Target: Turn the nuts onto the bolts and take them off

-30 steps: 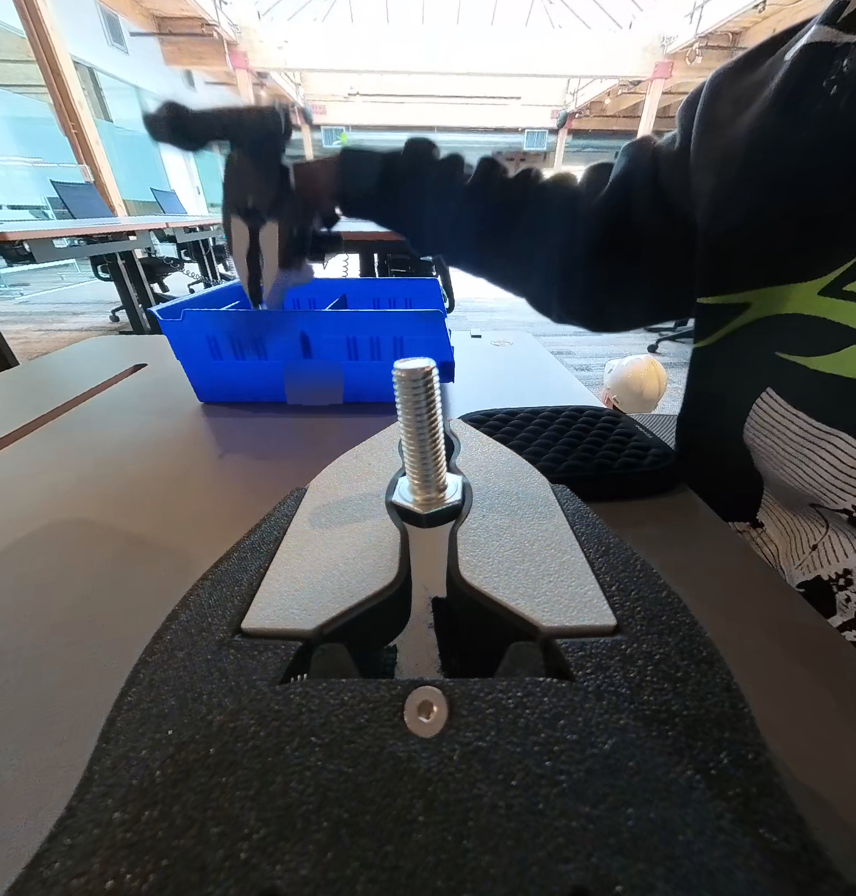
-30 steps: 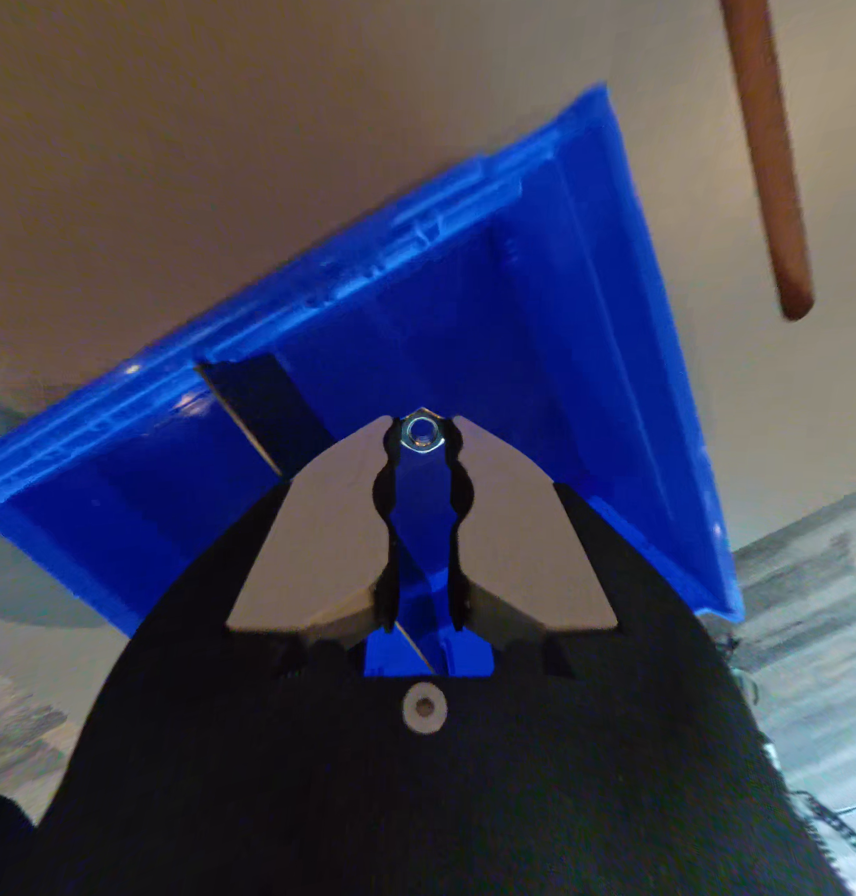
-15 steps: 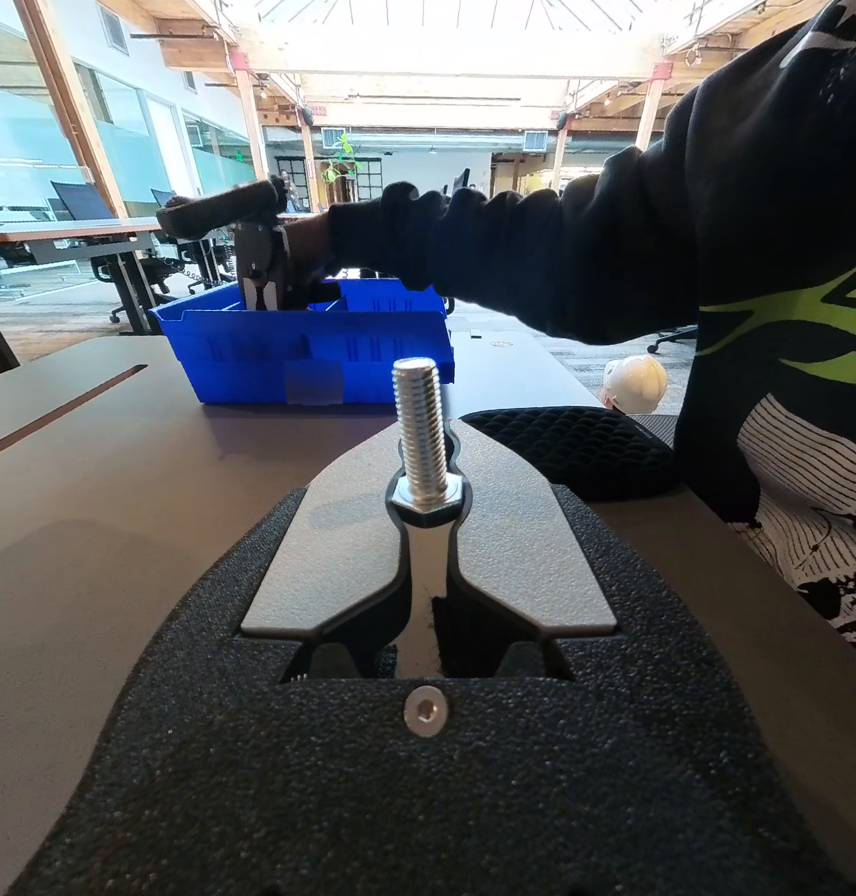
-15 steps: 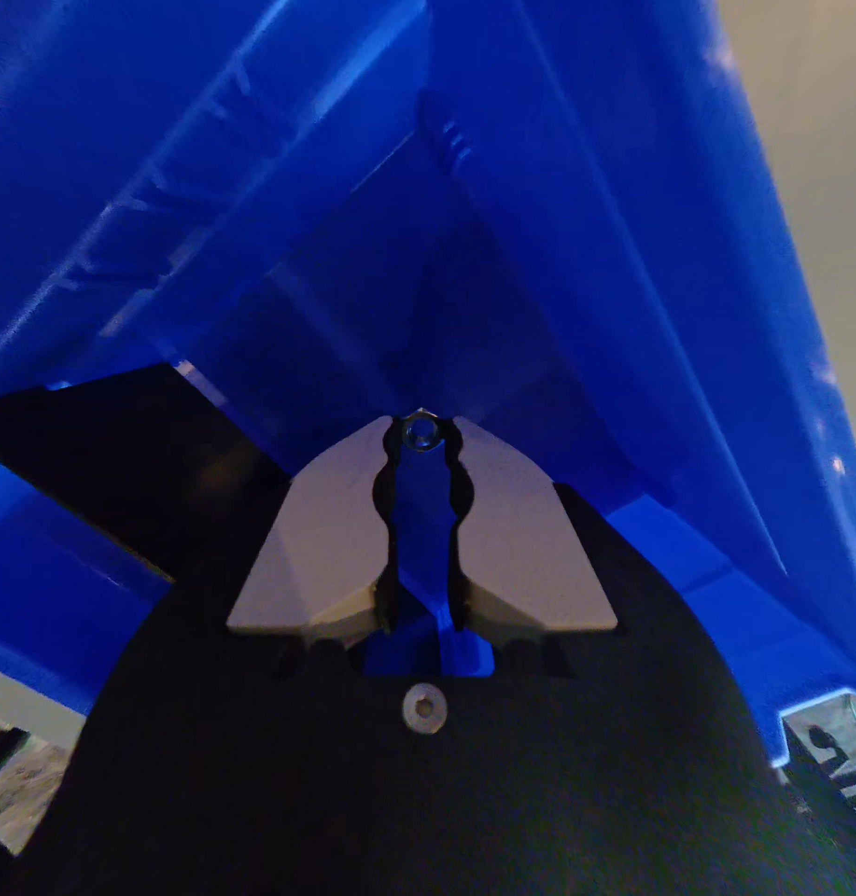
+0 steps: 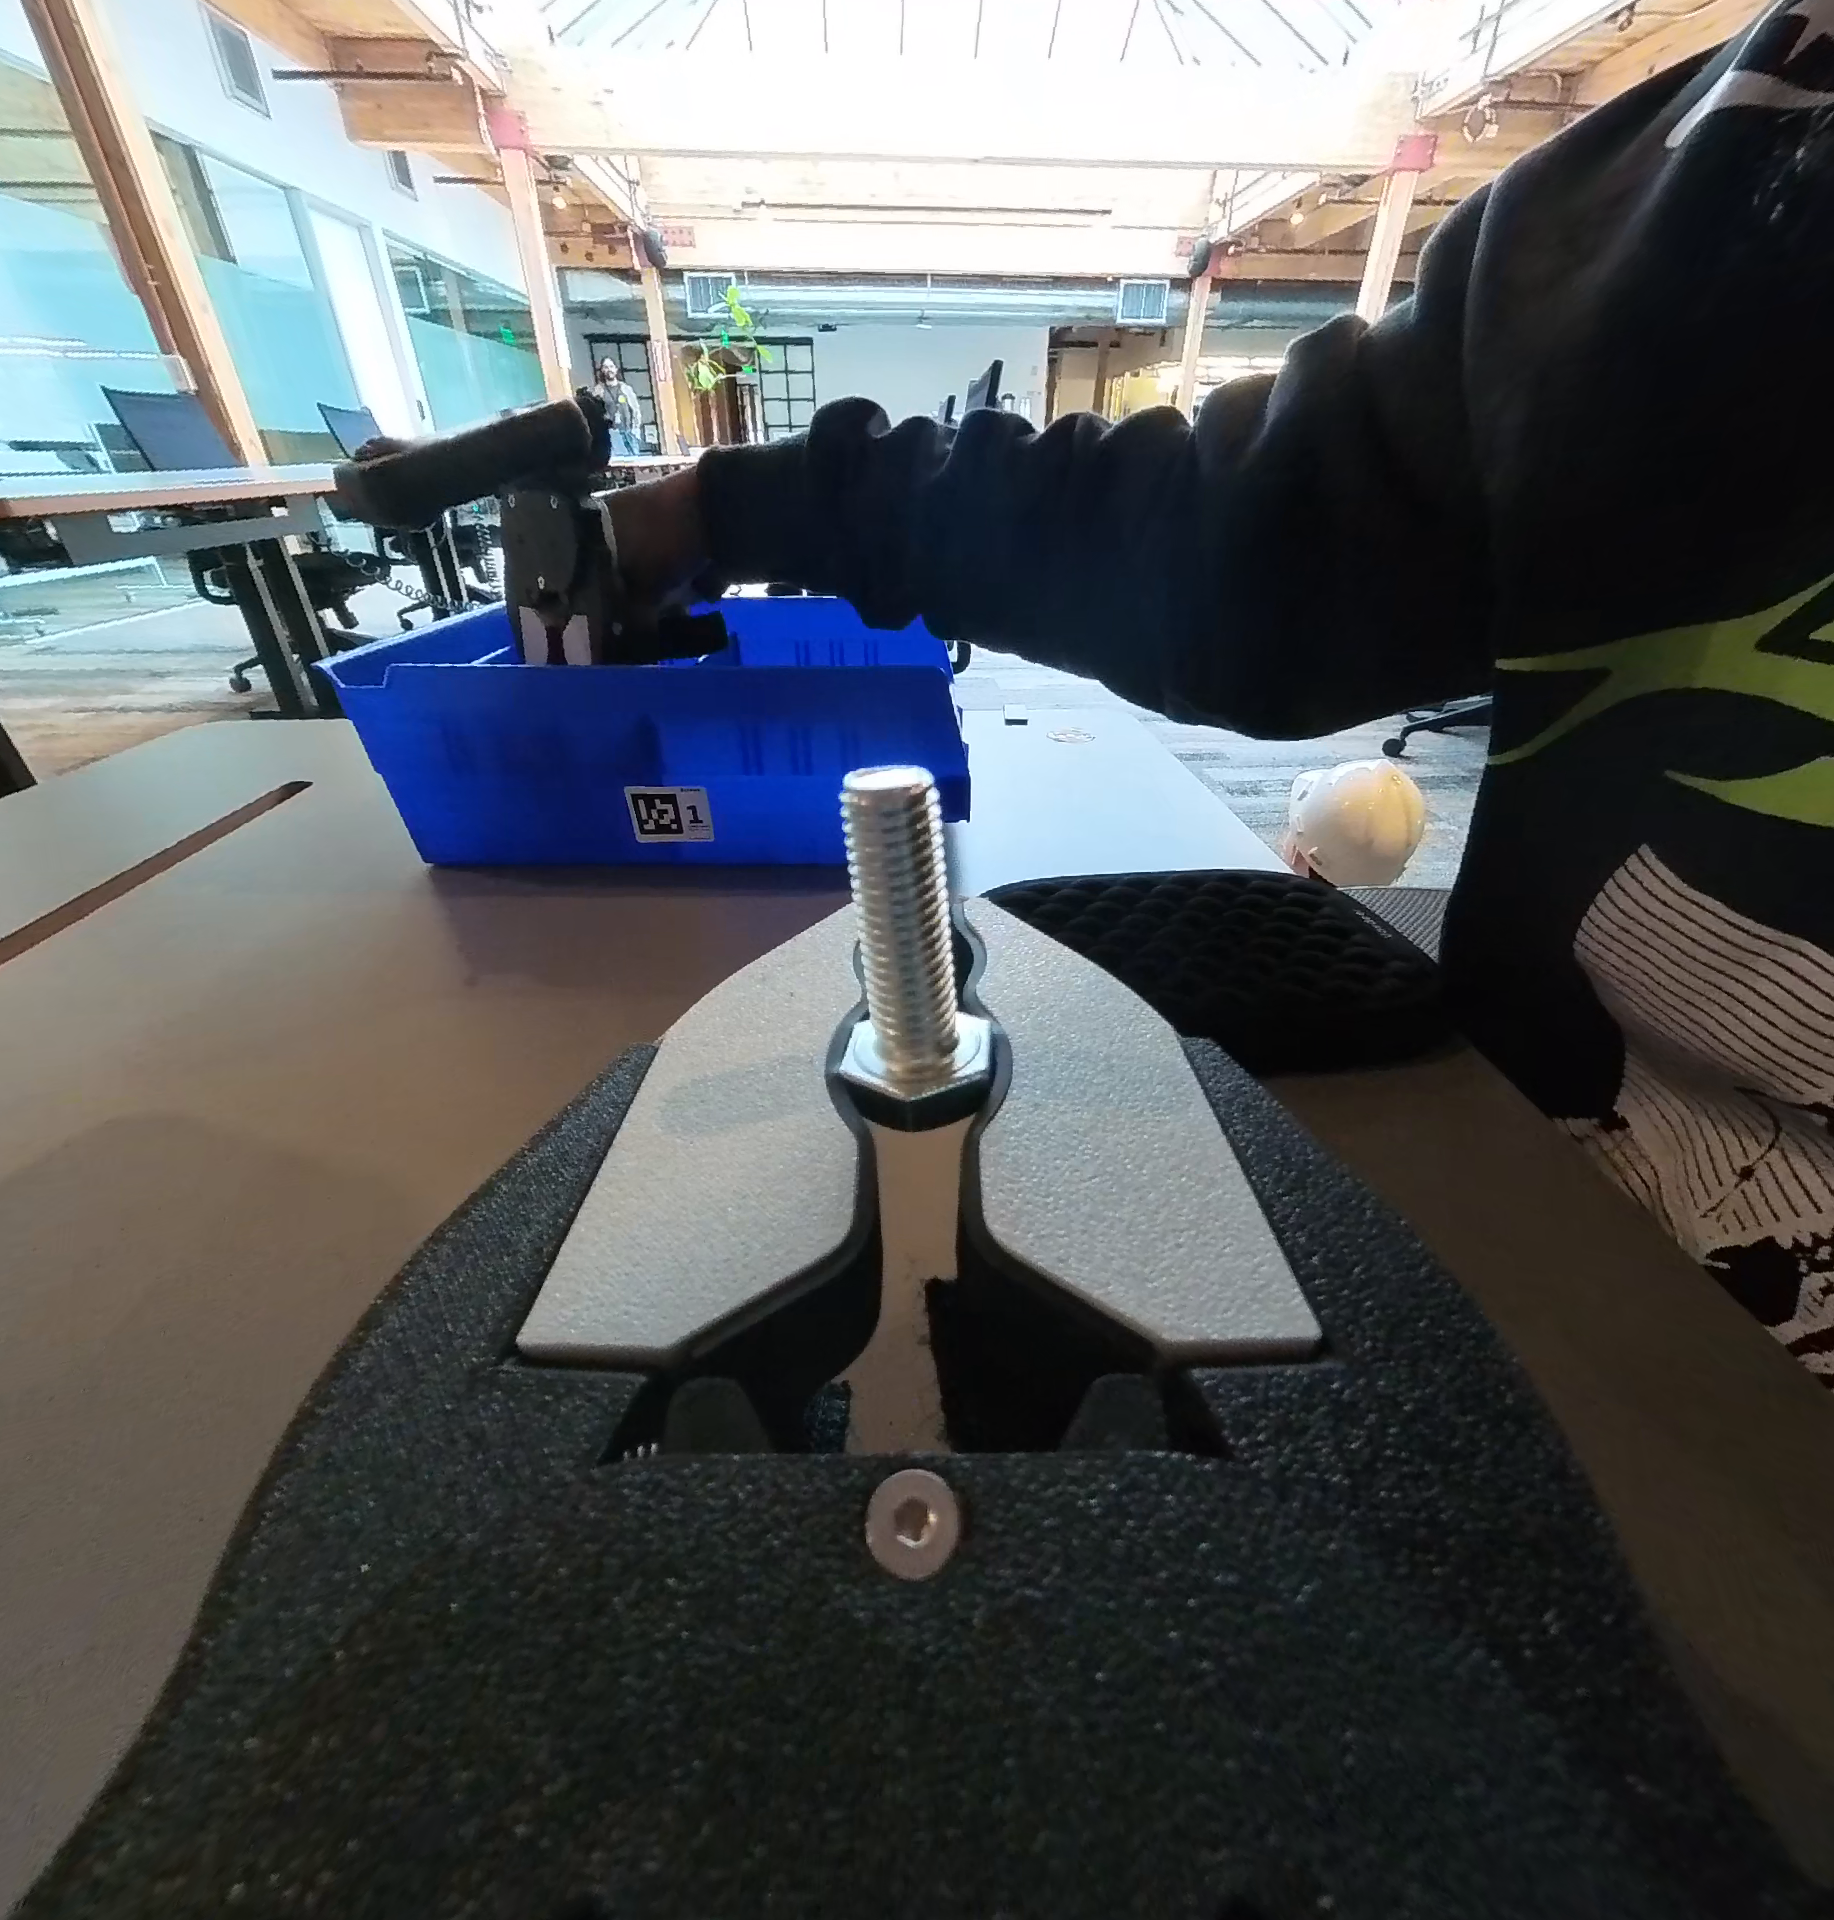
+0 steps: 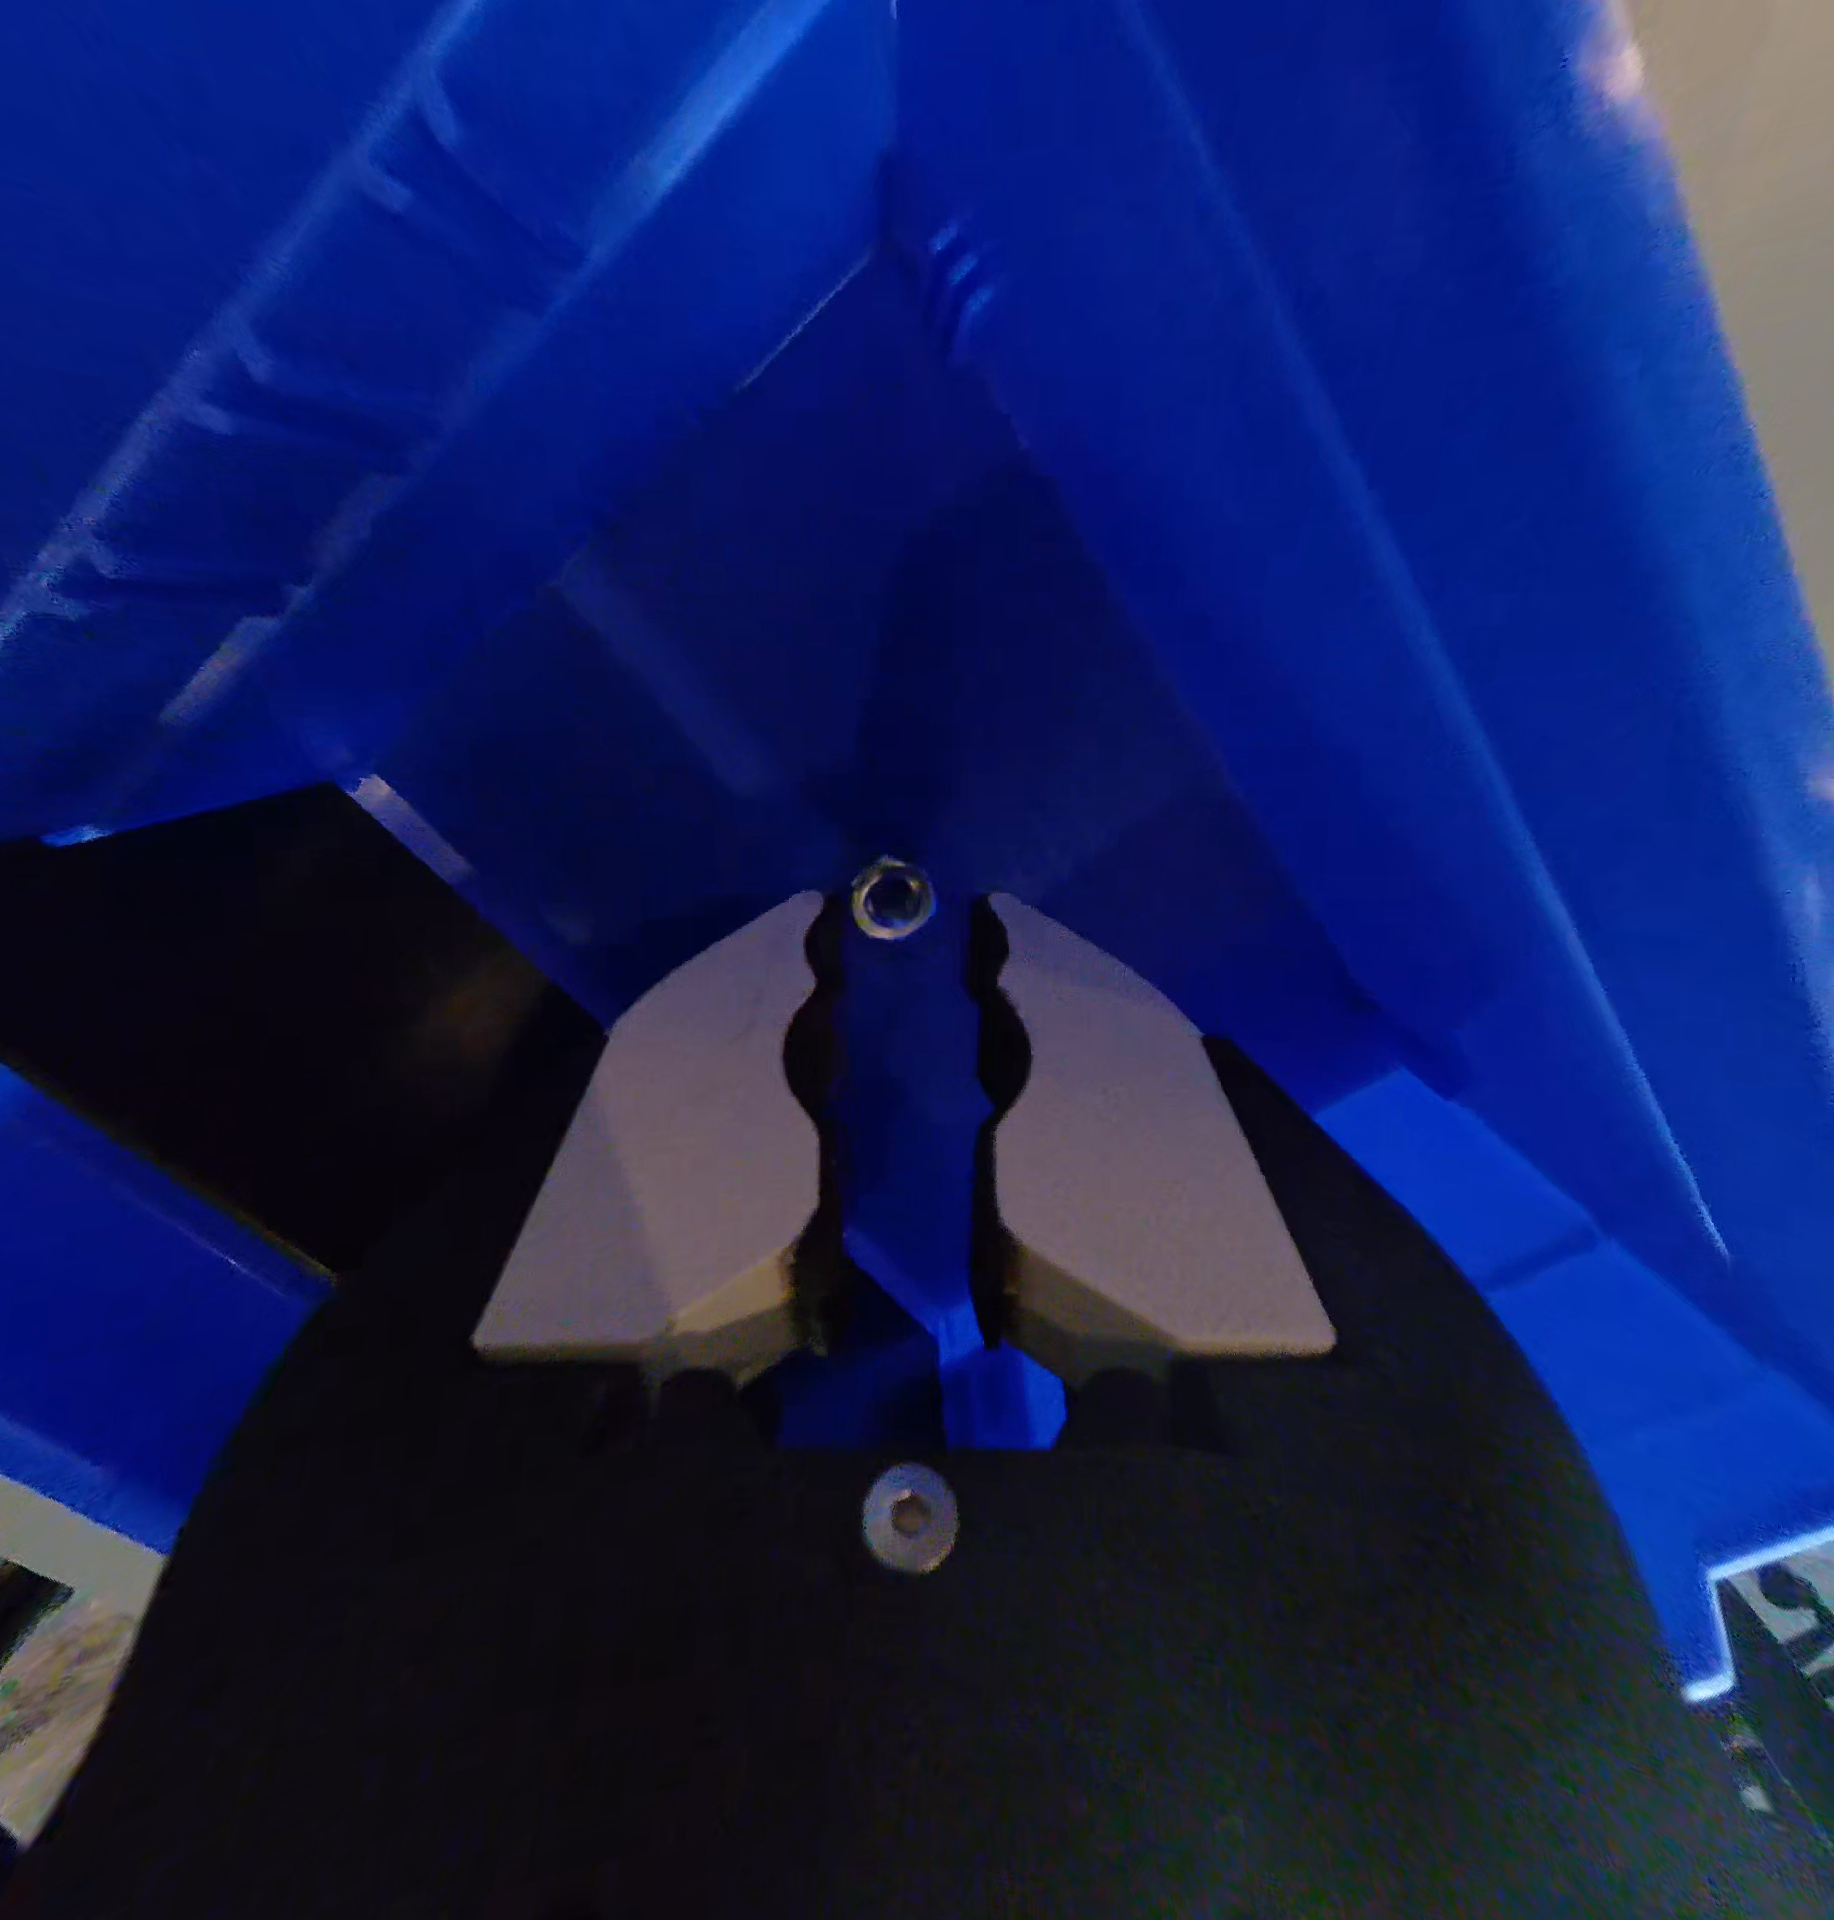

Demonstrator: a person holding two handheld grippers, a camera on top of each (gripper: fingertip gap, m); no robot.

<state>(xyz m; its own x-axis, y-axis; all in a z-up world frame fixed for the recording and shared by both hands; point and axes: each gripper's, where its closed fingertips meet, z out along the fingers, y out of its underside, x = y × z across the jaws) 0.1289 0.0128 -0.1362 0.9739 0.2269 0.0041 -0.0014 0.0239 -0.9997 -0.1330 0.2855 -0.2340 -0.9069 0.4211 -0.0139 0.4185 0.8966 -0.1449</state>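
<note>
My left gripper [image 5: 928, 940] is shut on the hex head of a silver bolt [image 5: 897, 894] and holds it upright, thread up, just above the grey table [image 5: 269, 1039]. My right gripper [image 6: 897, 920] reaches down into the left end of a blue bin [image 6: 1256, 520]. Its jaws stand slightly apart. A small silver nut [image 6: 892, 906] lies on the bin floor just beyond the fingertips, with a gap on each side. The left wrist view shows that gripper [image 5: 560, 623] dipped into the bin [image 5: 788, 748], with a black sleeve [image 5: 1100, 551] behind it.
A black divider [image 6: 217, 1039] stands in the bin to the left of my right gripper. A black textured pad [image 5: 1225, 966] lies on the table at the right. A white hard hat [image 5: 1354, 821] sits beyond the edge. A long slot [image 5: 134, 883] runs through the table at the left. Across from one pair of fingers to the other is roughly 40 centimetres.
My right gripper went down into the bin with the nut, then its jaws parted a little and the nut now lies free. The left gripper and bolt have not moved.
</note>
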